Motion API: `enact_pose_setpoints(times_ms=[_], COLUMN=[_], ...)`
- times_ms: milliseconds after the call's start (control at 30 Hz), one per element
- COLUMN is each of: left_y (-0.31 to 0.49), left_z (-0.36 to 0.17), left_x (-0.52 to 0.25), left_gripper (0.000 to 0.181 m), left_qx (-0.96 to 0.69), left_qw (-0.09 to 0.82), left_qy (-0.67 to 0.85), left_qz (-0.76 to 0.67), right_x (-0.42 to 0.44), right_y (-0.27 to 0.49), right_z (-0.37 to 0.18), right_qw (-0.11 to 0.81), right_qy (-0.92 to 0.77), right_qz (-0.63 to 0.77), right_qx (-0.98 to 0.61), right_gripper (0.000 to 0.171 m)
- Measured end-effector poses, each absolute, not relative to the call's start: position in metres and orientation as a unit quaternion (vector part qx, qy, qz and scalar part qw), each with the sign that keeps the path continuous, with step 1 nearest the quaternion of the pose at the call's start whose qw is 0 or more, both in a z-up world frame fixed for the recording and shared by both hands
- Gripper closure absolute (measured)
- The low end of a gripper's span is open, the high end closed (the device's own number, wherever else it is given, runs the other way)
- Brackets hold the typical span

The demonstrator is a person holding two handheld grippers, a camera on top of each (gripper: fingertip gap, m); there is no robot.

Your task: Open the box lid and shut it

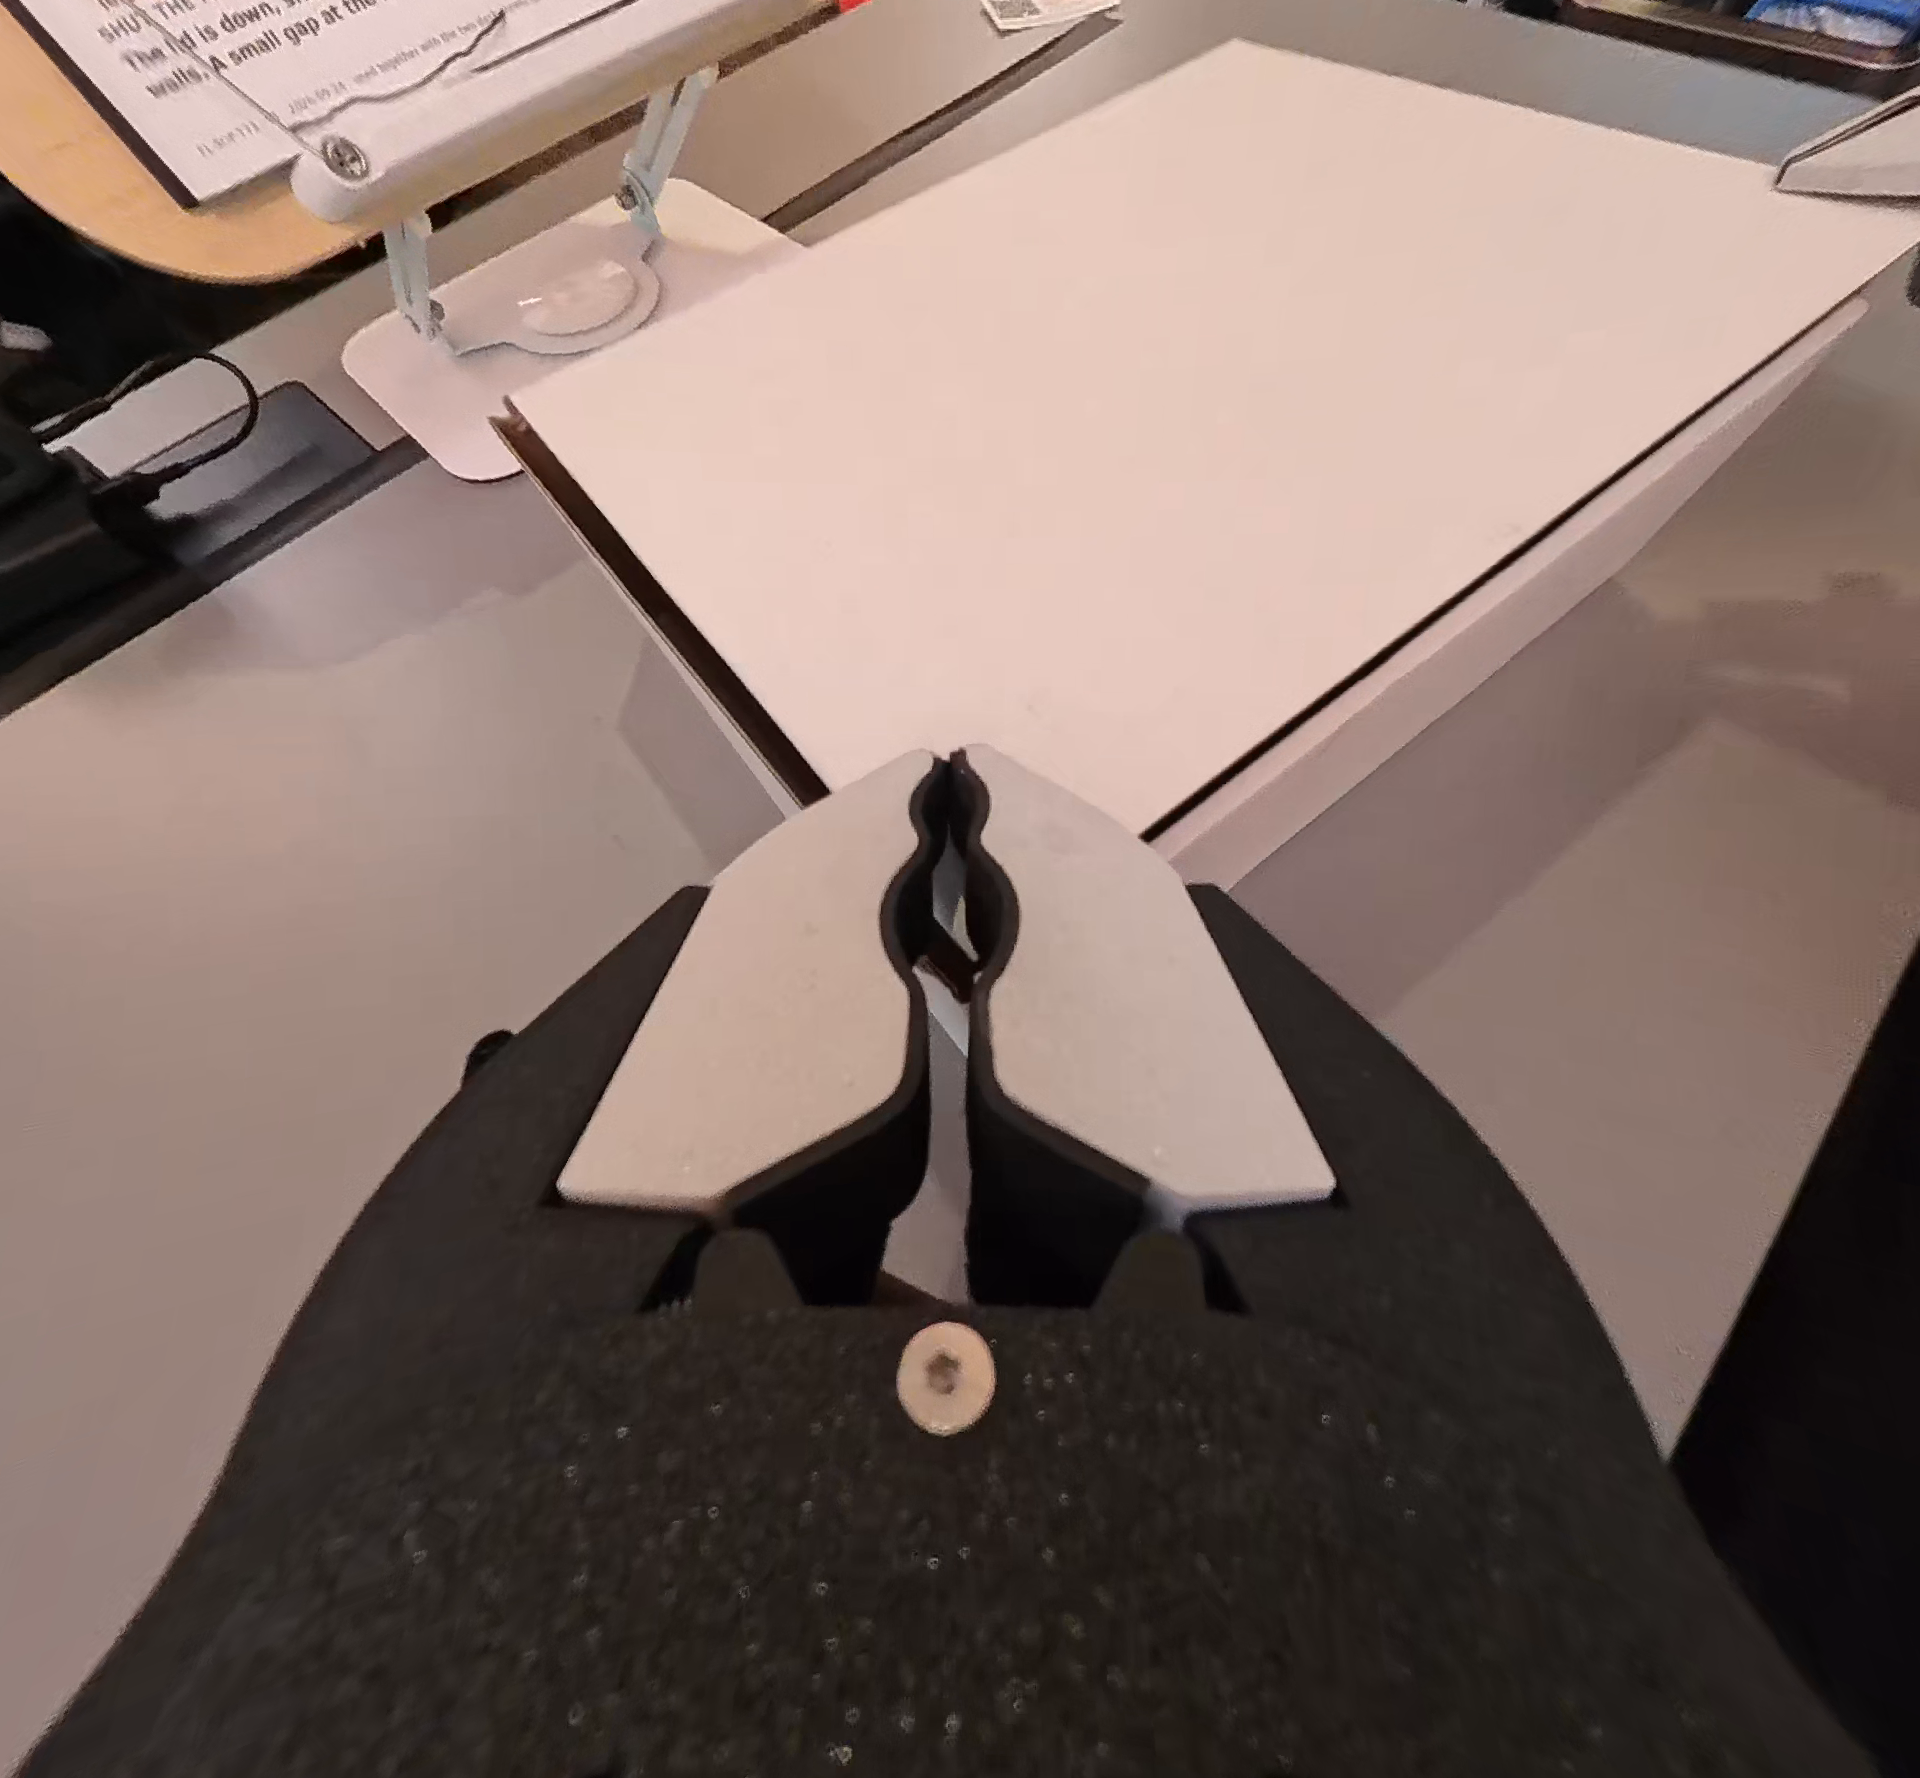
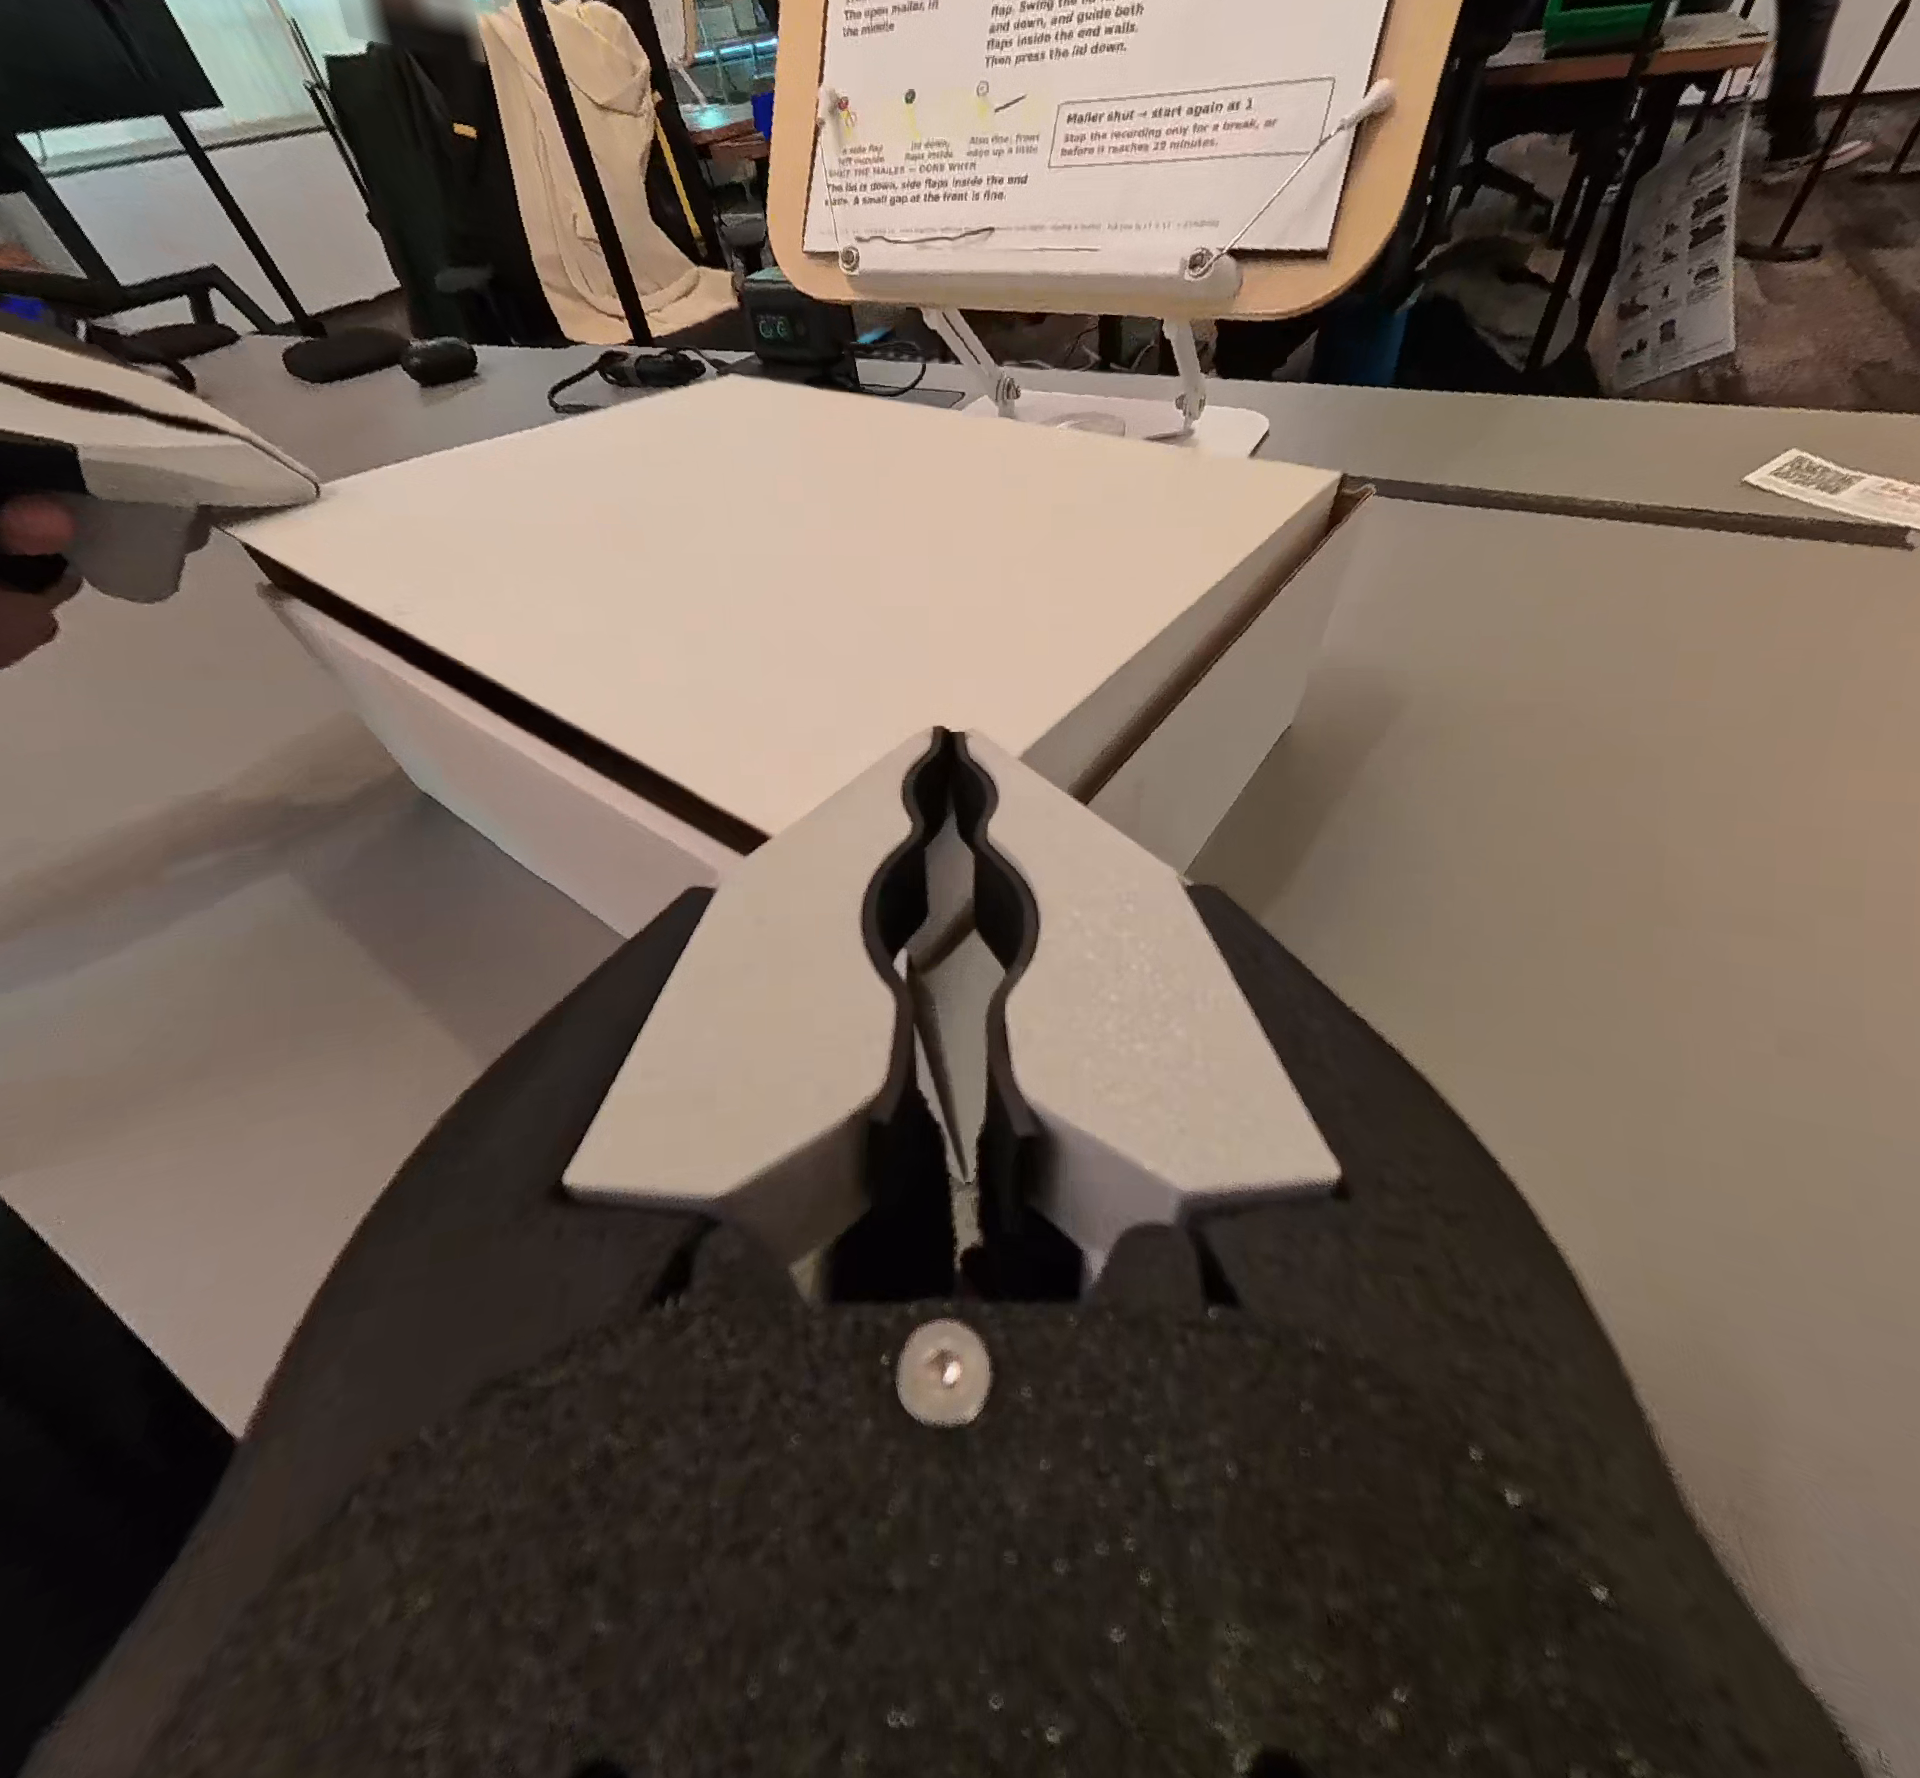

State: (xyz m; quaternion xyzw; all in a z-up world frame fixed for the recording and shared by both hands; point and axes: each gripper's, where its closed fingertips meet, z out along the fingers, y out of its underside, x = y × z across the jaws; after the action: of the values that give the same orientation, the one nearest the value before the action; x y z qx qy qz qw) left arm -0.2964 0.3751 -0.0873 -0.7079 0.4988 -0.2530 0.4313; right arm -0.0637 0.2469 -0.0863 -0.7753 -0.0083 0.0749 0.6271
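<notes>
A flat white cardboard box (image 1: 1143,440) lies on the grey table (image 1: 312,845). Its lid (image 2: 790,565) is down, with a thin dark gap along the front and side edges. My left gripper (image 1: 953,760) is shut, its tips over the lid's near left corner. It also shows at the left edge of the right wrist view (image 2: 301,481). My right gripper (image 2: 951,736) is shut, its tips over the lid's near right corner. It also shows at the right edge of the left wrist view (image 1: 1787,170). Neither gripper holds anything.
A document stand with a printed sheet (image 2: 1091,66) stands just behind the box on a white base (image 1: 561,315). A small printed label (image 2: 1839,487) lies on the table to the right. Black cables and a charger (image 1: 156,461) lie at the left. A dark tray (image 1: 1745,3) sits beyond.
</notes>
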Motion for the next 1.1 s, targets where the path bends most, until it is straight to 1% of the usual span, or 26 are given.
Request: enact_pose_setpoints(times_ms=[333, 533, 867, 967, 1100], left_y=[0.373, 0.373, 0.373, 0.371, 0.350], left_z=[-0.107, -0.108, -0.107, -0.104, -0.080], left_x=[-0.296, -0.296, -0.296, -0.300, -0.315], left_gripper=[0.181, 0.181, 0.181, 0.180, 0.173], left_qx=[-0.723, -0.733, -0.740, -0.746, -0.723], left_qw=[0.424, 0.419, 0.442, 0.446, 0.495], left_qy=[0.480, 0.438, 0.422, 0.419, 0.412], left_qz=[-0.259, -0.307, -0.281, -0.262, -0.250], right_x=[-0.062, -0.062, -0.062, -0.061, -0.073], right_y=[0.247, 0.247, 0.248, 0.246, 0.228], right_z=[-0.105, -0.106, -0.105, -0.097, -0.071], right_qw=[0.610, 0.608, 0.601, 0.604, 0.637], right_qy=[-0.015, -0.011, -0.010, -0.025, -0.035], right_qz=[0.072, 0.080, 0.091, 0.067, 0.052], right_qx=[-0.789, -0.790, -0.794, -0.794, -0.768], right_gripper=[0.171, 0.171, 0.171, 0.171, 0.171])
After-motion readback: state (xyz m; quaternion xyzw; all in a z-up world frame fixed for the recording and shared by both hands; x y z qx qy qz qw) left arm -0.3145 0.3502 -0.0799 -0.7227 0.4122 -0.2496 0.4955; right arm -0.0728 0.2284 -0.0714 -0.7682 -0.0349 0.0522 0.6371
